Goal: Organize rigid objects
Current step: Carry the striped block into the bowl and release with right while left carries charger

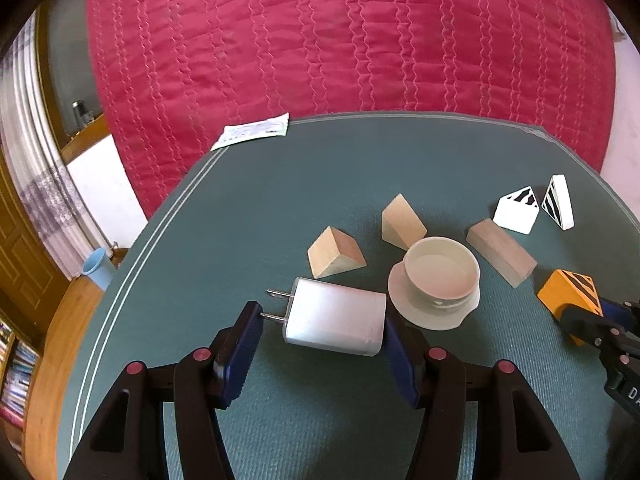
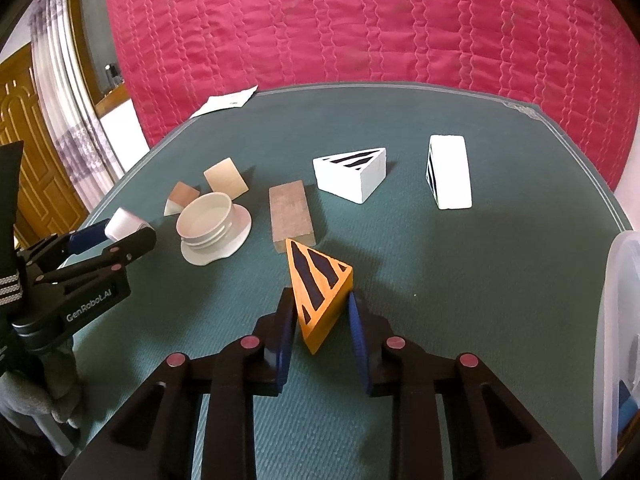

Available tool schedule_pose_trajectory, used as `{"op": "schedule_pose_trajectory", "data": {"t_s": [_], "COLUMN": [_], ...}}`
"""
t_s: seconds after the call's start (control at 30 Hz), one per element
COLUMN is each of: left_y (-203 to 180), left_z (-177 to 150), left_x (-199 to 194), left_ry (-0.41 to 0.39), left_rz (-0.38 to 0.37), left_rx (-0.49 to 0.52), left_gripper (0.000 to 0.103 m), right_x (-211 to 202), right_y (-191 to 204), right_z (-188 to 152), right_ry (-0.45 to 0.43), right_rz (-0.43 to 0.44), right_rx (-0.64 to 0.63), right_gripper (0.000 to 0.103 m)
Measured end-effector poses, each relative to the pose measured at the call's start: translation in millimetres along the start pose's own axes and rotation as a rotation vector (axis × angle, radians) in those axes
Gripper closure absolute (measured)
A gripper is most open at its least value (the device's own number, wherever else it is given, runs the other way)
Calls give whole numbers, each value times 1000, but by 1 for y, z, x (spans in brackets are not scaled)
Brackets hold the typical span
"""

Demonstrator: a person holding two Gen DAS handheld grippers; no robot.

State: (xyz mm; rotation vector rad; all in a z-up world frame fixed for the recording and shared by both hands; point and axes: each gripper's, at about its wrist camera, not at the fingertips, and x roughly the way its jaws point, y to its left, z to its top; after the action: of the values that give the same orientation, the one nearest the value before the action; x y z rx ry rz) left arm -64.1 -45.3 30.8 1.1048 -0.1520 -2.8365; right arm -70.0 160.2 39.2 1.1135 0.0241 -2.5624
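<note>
A white wall charger (image 1: 334,318) lies on the green table between the blue pads of my left gripper (image 1: 322,330); the right pad touches its end, the left pad meets its prongs. My right gripper (image 2: 322,326) closes on an orange wedge with black stripes (image 2: 320,290), which also shows in the left wrist view (image 1: 570,292). Two plain wooden wedges (image 1: 334,252) (image 1: 402,222), a wooden bar (image 1: 500,252), and two white striped wedges (image 2: 352,172) (image 2: 450,170) lie around a cream cup on a saucer (image 1: 438,276).
The green table (image 1: 280,200) stands against a red quilted bed (image 1: 320,40). A paper slip (image 1: 252,130) lies at the table's far left corner. A clear plastic bin (image 2: 618,340) sits at the table's right edge. A blue cup (image 1: 96,266) stands on the floor to the left.
</note>
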Motion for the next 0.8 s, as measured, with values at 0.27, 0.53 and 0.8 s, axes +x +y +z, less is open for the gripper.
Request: {"op": "schedule_pose_trajectory", "data": {"t_s": [0.27, 0.53, 0.8], "left_y": [-4, -10, -16], "left_z": [0, -2, -6], "left_x": [-7, -14, -18], "left_ry": [-42, -70, -82], "left_rz": [27, 41, 42], "left_rx": [-1, 17, 28], "left_gripper": [41, 41, 41], "right_x": [-18, -40, -69], "right_y": [-3, -16, -37], "right_z": [0, 1, 0], "right_ry": [-45, -78, -126], "right_rz": [7, -5, -43], "right_rx": [4, 41, 83], "right_gripper": [76, 76, 76]}}
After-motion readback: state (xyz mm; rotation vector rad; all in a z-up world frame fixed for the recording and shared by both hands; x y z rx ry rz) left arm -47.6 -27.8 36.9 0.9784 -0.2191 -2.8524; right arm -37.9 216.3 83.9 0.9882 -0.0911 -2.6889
